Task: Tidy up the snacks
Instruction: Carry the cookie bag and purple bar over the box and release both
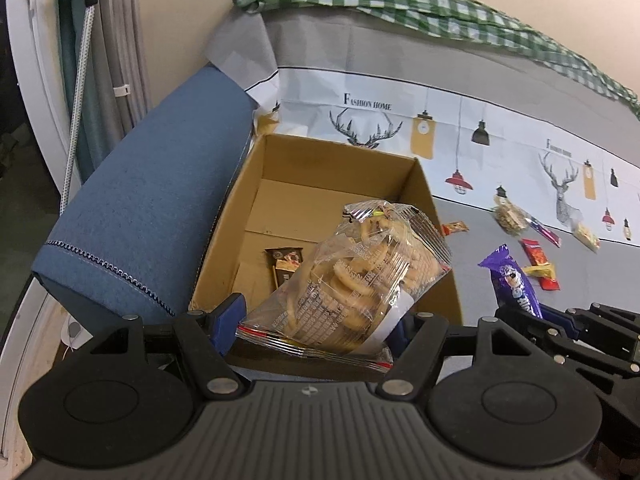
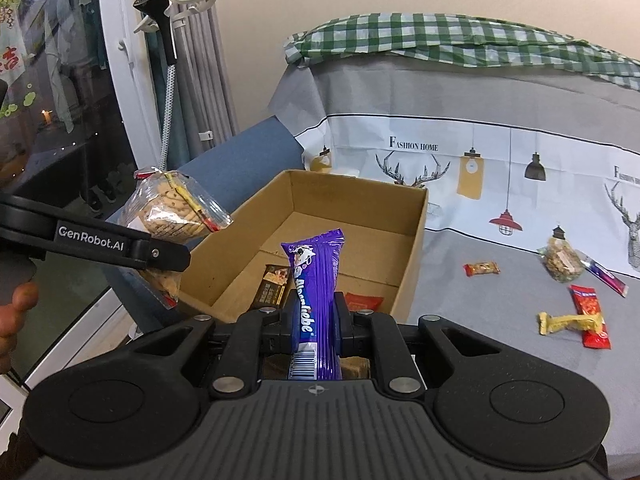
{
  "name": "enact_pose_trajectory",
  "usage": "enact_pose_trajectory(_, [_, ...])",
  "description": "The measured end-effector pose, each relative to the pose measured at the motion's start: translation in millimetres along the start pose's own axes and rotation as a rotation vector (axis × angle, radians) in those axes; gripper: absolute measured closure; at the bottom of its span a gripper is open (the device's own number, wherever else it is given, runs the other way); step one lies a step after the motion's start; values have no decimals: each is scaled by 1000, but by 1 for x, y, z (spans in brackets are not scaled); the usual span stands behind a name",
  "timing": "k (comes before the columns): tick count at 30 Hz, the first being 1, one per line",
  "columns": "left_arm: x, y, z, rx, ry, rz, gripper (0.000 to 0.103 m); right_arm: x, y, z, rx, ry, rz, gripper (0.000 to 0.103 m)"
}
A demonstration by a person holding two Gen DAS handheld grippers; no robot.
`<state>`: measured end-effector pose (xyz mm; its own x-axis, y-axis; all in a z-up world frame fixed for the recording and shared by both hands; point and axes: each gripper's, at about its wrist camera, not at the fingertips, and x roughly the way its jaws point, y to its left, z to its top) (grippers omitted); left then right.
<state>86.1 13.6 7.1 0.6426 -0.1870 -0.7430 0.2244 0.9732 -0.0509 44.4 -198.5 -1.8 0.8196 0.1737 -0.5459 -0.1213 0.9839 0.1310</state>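
An open cardboard box point(image 1: 424, 192) point(image 2: 412, 240) stands on the grey cloth, holding a brown snack packet point(image 1: 285, 262) point(image 2: 274, 282) and a red packet point(image 2: 363, 301). My left gripper point(image 1: 320, 320) is shut on a clear bag of biscuits point(image 1: 360, 280) point(image 2: 176, 208), held above the box's near left edge. My right gripper point(image 2: 318, 320) is shut on a purple Alpenliebe candy pack point(image 2: 316, 292) point(image 1: 514, 284), held upright over the box's near edge.
Loose snacks lie on the cloth to the right: a small orange packet point(image 2: 482, 268), a nut bag point(image 2: 562, 260), a red packet point(image 2: 590, 312), a yellow bar point(image 2: 568, 322). A blue sofa arm point(image 1: 152, 208) flanks the box on the left.
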Motion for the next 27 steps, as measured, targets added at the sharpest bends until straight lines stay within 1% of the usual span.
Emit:
enact_pose_trajectory(6, [34, 10, 21, -13, 62, 9, 28, 37, -10, 16, 18, 28, 1, 88])
enact_pose_trajectory(15, [86, 16, 54, 2, 98, 36, 28, 100, -25, 35, 43, 62, 4, 88])
enact_pose_trajectory(19, [110, 17, 64, 4, 121, 30, 28, 125, -31, 40, 47, 71, 1, 88])
enact_pose_trajectory(25, [147, 16, 76, 17, 153, 45, 28, 158, -40, 43, 61, 95, -7, 88])
enact_pose_trajectory(27, [159, 16, 80, 20, 174, 42, 25, 168, -43, 43, 65, 106, -10, 87])
